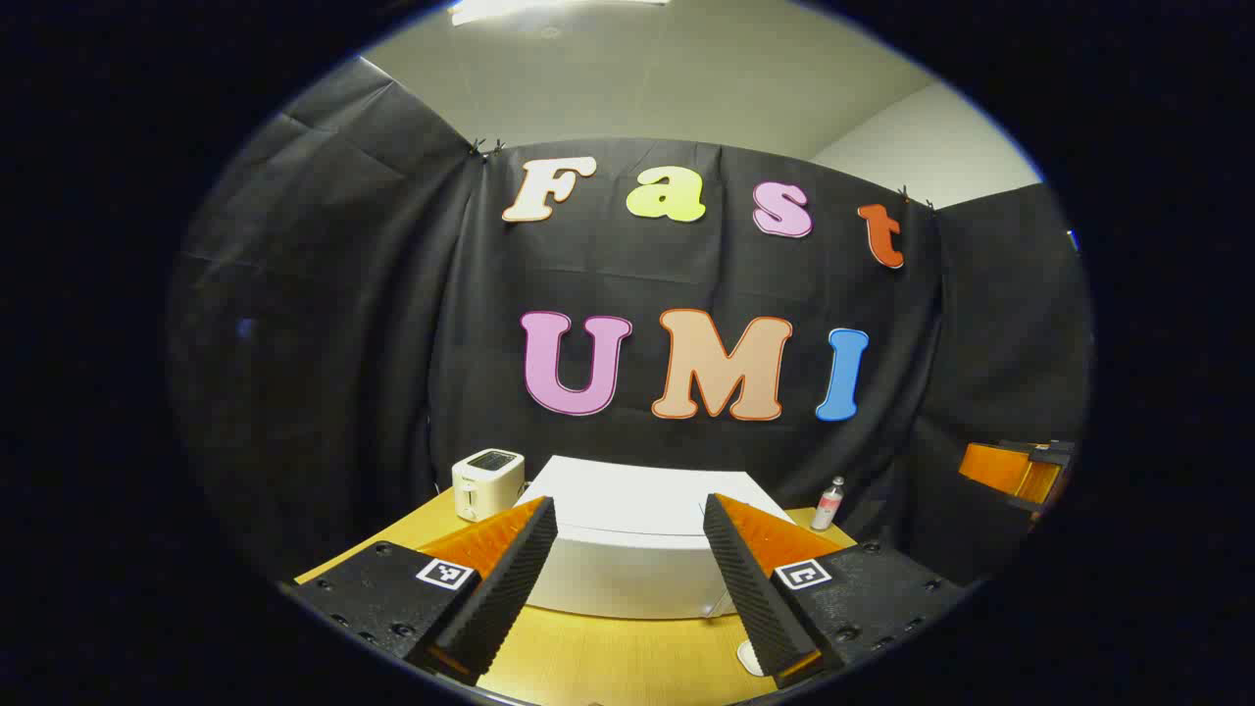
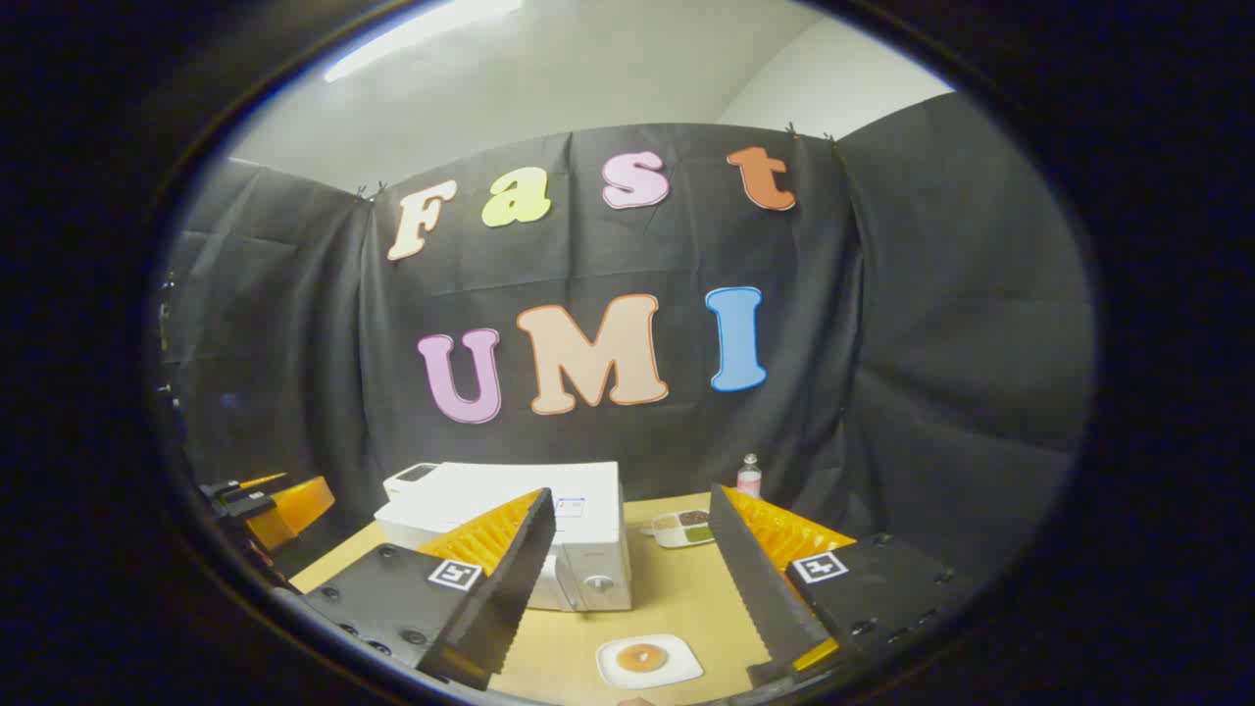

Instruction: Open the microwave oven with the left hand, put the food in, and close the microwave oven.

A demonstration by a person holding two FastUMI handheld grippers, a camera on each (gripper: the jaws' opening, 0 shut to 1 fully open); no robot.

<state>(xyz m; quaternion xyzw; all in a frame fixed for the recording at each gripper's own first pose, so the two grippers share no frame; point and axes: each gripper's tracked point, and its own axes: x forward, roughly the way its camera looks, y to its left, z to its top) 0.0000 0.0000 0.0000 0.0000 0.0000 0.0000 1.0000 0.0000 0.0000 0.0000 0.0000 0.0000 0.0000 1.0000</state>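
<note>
Left claw [image 1: 629, 579]: held spread wide and empty above the pale wooden table [image 1: 608, 657], aimed squarely at the white box-shaped microwave oven [image 1: 637, 549], presumably so the door can be reached first. Door is seen shut. Right claw [image 2: 627, 588]: likewise parted, nothing gripped, kept back over the table edge. Food: a round brown pastry on a small white plate [image 2: 647, 660], set just in front of the microwave's control side, ready for pickup. Also listed: white toaster [image 1: 487, 480], small bottle [image 1: 828, 503], divided snack tray [image 2: 683, 528].
</note>
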